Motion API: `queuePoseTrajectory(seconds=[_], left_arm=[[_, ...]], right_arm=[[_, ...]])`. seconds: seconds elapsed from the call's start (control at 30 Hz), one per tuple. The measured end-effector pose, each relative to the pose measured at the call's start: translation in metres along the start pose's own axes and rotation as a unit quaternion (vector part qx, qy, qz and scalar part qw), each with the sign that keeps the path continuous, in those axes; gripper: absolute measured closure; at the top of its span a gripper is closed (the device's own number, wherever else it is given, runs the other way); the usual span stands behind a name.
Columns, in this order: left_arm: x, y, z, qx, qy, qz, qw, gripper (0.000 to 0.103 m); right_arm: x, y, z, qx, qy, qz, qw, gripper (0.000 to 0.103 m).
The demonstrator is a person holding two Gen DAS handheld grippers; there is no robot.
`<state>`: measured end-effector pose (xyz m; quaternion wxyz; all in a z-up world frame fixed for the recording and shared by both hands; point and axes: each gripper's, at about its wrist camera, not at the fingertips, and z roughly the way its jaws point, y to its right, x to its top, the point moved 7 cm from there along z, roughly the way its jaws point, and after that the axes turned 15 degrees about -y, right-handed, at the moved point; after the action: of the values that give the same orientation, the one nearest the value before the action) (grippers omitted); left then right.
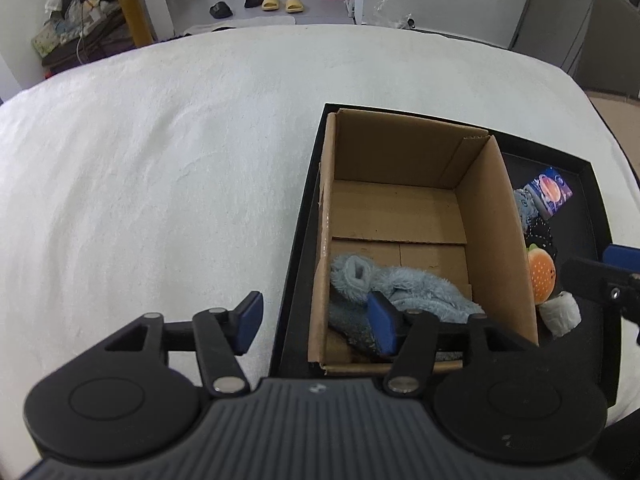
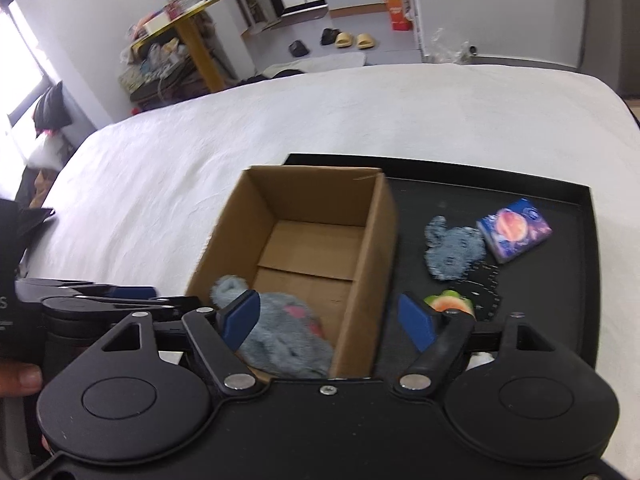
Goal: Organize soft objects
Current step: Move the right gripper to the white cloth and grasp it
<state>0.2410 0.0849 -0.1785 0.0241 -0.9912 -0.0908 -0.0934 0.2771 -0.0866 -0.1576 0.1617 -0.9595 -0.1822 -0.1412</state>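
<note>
Inside the cardboard box (image 1: 400, 200) we see a fluffy blue sock (image 1: 400, 292) lying crumpled; our left tongs (image 1: 316, 328) and right tongs (image 2: 328, 322) both gape, released, gripping nothing.

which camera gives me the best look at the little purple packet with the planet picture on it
The right wrist view. There the purple packet lies fully exposed on the black tray, beside a grey-blue fuzzy piece. In the left wrist view the packet sits small at the frame's far right, partly hidden behind the cardboard box wall.
</note>
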Motion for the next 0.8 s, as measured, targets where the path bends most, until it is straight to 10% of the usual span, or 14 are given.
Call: queuePoseTrajectory(seconds=[0.8], left_arm=[[-0.001,0.031,0.01,0.088,-0.023,0.063,0.9939,0.037]], right_arm=[[-0.06,0.099,0.049,-0.046,-0.026,0.055,0.997,0.016]])
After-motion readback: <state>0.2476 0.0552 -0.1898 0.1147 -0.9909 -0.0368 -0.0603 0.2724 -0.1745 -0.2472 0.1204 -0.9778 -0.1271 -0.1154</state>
